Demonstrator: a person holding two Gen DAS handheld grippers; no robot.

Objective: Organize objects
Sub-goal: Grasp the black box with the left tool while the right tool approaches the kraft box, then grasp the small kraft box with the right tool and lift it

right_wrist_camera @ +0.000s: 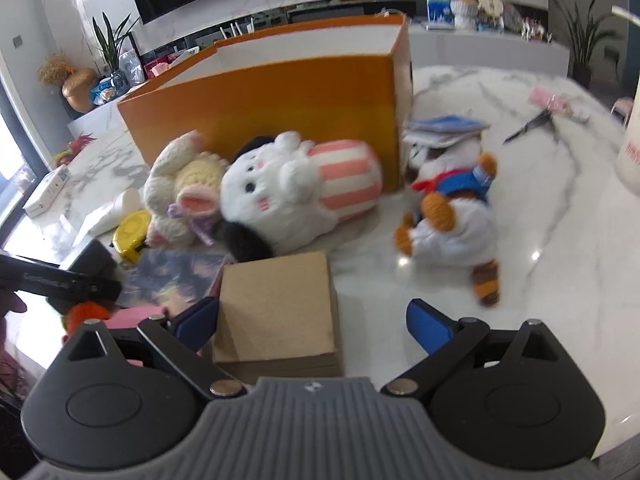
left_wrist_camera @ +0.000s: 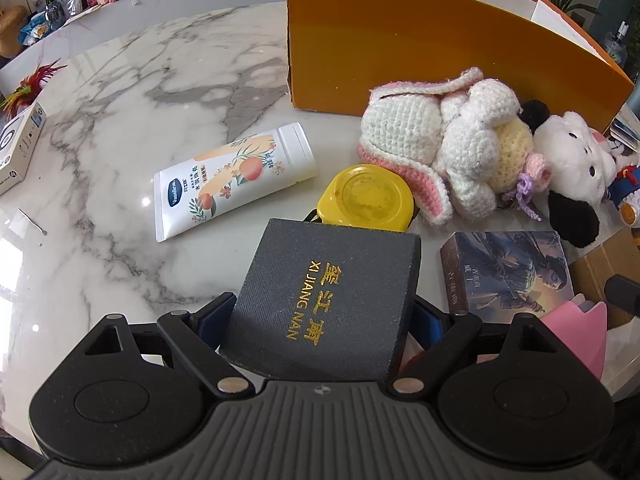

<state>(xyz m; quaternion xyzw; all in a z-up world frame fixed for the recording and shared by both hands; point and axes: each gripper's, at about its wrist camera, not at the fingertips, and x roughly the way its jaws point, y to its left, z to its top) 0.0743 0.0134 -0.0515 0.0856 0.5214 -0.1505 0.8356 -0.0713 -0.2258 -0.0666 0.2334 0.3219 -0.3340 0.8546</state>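
Note:
My left gripper (left_wrist_camera: 320,316) is shut on a dark grey box with gold lettering (left_wrist_camera: 320,296) and holds it above the marble table (left_wrist_camera: 100,160). A large orange box (left_wrist_camera: 420,48) stands open at the back; it also shows in the right wrist view (right_wrist_camera: 272,104). My right gripper (right_wrist_camera: 316,320) is open around a small brown cardboard box (right_wrist_camera: 276,308), which lies against the left finger (right_wrist_camera: 196,320); the right finger is apart from it.
A lotion tube (left_wrist_camera: 236,176), a yellow lid (left_wrist_camera: 366,198), a crocheted rabbit (left_wrist_camera: 448,140), a white plush (right_wrist_camera: 296,188), a printed booklet (left_wrist_camera: 508,272), a blue-dressed doll (right_wrist_camera: 452,208), scissors (right_wrist_camera: 532,124) and a white carton (left_wrist_camera: 16,148) lie on the table.

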